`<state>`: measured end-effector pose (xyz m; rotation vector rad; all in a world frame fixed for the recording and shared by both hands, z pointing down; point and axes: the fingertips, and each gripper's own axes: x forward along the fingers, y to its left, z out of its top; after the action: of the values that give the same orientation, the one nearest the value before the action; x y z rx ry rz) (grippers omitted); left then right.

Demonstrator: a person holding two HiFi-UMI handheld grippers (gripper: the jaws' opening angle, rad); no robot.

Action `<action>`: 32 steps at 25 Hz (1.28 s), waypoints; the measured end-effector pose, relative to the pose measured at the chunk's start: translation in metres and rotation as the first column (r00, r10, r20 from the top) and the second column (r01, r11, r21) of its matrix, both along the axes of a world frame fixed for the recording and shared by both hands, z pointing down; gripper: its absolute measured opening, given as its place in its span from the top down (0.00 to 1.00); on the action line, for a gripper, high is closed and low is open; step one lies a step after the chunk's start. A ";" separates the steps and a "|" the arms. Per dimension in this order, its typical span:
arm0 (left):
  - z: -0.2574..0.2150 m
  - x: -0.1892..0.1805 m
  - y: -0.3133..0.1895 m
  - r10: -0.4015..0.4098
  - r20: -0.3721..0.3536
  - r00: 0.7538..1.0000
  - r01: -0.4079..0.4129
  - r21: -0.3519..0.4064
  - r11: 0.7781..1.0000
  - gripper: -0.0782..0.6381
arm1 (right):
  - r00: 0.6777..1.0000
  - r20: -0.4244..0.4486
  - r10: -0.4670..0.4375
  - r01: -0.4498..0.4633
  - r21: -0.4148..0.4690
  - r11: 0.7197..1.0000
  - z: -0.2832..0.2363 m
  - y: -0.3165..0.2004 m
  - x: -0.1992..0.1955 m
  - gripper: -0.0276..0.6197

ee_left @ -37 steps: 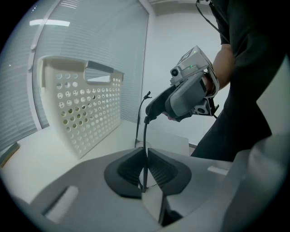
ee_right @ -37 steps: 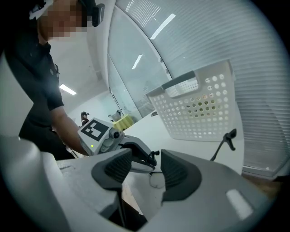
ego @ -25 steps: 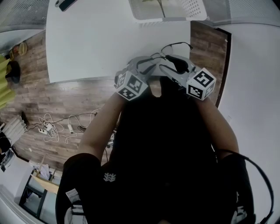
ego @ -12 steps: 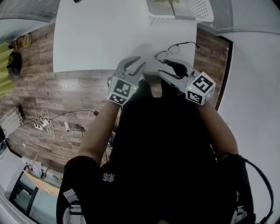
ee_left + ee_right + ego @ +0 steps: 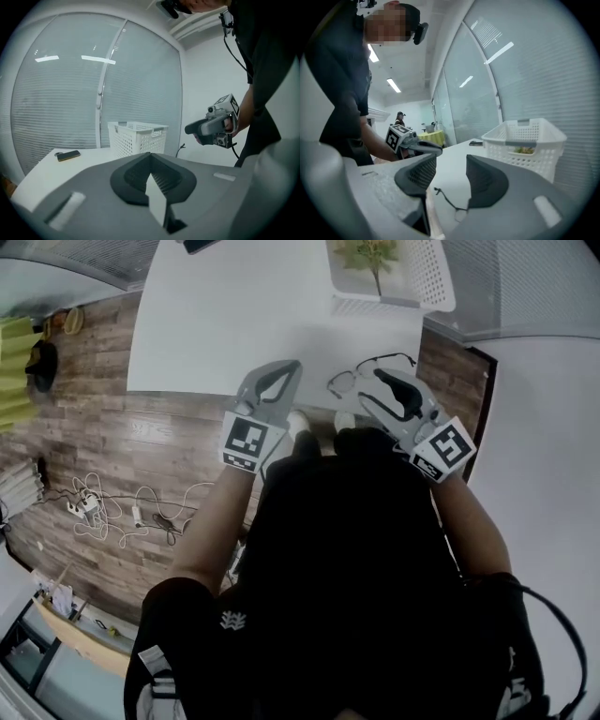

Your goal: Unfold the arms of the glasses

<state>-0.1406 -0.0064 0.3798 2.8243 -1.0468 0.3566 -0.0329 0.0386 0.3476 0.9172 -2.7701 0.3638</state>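
Now the left gripper (image 5: 291,367) has just closed its empty jaws and drawn clear of the glasses (image 5: 340,383), which lie loose at the table (image 5: 216,324) edge below the right gripper (image 5: 373,381), its jaws parted, so unfolding looks done.

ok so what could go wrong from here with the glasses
The glasses lie close to the table's near edge, by its corner; a nudge could tip them off.
The right gripper hangs open over them; their thin wire arms could bend or slip in its jaws.
The left gripper has just closed on nothing, so the frame may go unsteadied.
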 end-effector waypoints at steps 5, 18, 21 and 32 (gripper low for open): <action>-0.038 0.003 -0.003 -0.088 -0.064 0.994 0.091 0.033 0.995 0.88 | 0.976 -0.041 0.214 -0.213 0.037 0.976 -0.016 -0.035 0.078 0.66; -0.067 0.000 0.017 -0.308 -0.040 0.951 0.310 0.086 0.947 0.88 | 0.977 -0.069 0.200 -0.194 0.080 0.978 -0.008 -0.037 0.108 0.96; -0.066 -0.005 0.016 -0.337 0.000 0.941 0.336 0.090 0.938 0.88 | 0.977 -0.053 0.208 -0.204 0.078 0.976 -0.010 -0.038 0.112 0.96; -0.065 0.007 0.019 -0.339 0.032 0.940 0.335 0.092 0.938 0.88 | 0.962 -0.042 0.270 -0.268 0.047 0.962 -0.003 -0.035 0.137 0.96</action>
<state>-0.1341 0.0123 0.3144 2.6441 -1.5601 0.3505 0.1041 0.0037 0.3449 1.3005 -2.6208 0.3224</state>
